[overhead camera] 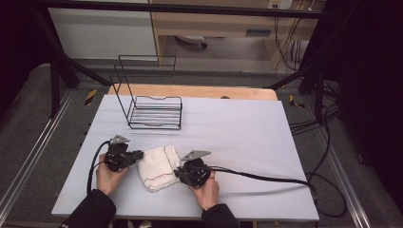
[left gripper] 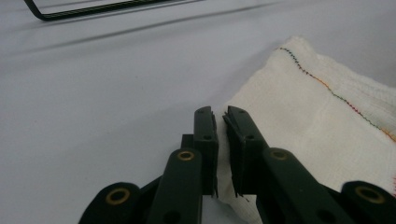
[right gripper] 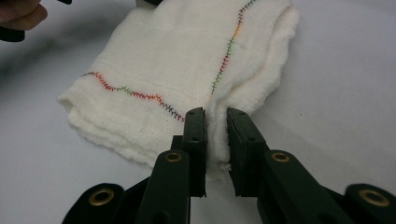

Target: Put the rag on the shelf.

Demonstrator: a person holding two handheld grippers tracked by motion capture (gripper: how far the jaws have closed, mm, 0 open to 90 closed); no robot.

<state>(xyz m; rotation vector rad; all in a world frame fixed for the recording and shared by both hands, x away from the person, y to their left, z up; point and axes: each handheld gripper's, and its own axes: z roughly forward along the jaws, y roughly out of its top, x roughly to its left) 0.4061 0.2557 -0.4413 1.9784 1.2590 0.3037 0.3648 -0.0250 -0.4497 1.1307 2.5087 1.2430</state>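
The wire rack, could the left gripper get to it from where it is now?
Probably yes: bare table lies between the left gripper and the rack, but its jaws are shut on the cloth.

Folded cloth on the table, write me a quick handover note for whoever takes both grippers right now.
Left gripper: jaws shut on the left edge of the folded white cloth, fabric pinched between them in the left gripper view.
Right gripper: jaws shut on the cloth's near right edge.
Things: the cloth, with multicoloured stitching, lies folded on the grey table between the two hands. The black wire rack stands behind it, nothing in it.
Done: cloth looks folded into a compact bundle, and both edges are gripped.
Left: probably lift the cloth and carry it to the rack, though that is a guess; it still rests on the table.
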